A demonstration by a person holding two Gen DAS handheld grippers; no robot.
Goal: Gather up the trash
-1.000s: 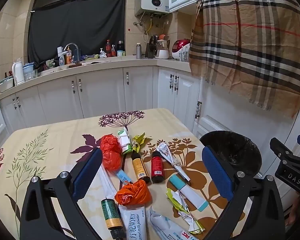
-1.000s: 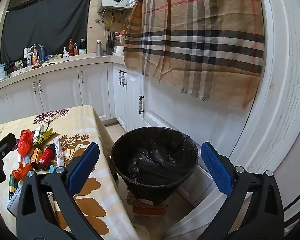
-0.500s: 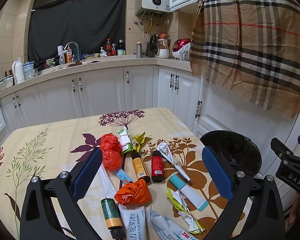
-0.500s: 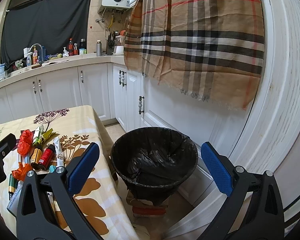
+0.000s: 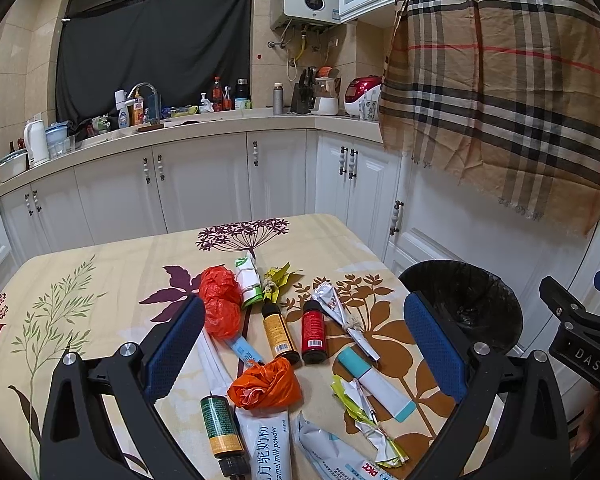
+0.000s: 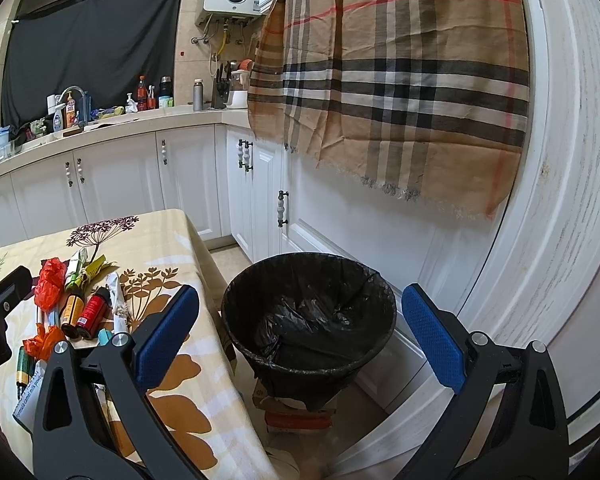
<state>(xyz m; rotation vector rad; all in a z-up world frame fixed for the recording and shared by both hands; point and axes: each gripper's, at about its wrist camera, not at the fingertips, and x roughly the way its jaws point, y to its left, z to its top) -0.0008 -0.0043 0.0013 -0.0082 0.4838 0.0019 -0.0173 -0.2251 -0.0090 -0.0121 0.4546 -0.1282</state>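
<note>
both tongs spread wide, nothing between the pads. left gripper [image 5: 304, 360] hovers over the trash pile on the table [image 5: 100, 280]; right gripper [image 6: 300, 340] hangs over the black-lined bin [image 6: 236, 320], which stands on the floor just off the table's right edge. bin looks empty apart from the liner.

handling, judged from looks:
- orange plastic wad [image 5: 266, 384] and red plastic wad [image 5: 220, 304]: light, soft, will crush. pinch anywhere through the middle.
- amber bottle [image 5: 278, 330] and red bottle [image 5: 313, 330]: stiff, round, likely slick. clamp across the body mid-length, not the cap.
- green bottle [image 5: 220, 428]: same, but close to the left finger, awkward reach.
- teal-capped tube [image 5: 376, 386]: semi-soft, grip across the flat of the body.
- twisted silver wrapper [image 5: 344, 316] and yellow-green wrapper [image 5: 364, 420]: thin, flimsy, may slip out. take at the tied knot.
- milk powder pouch [image 5: 266, 450]: flat and limp, partly cut off by the frame edge.

axes: amber and red bottles lie side by side, long axes running away from the left camera, caps at the far end. green bottle is roughly parallel, cap toward the camera. tube and silver wrapper run diagonal, far-left to near-right. nothing upright.

orange wad sits nearly centred between the left pads, so it's my guess for first pick.
</note>
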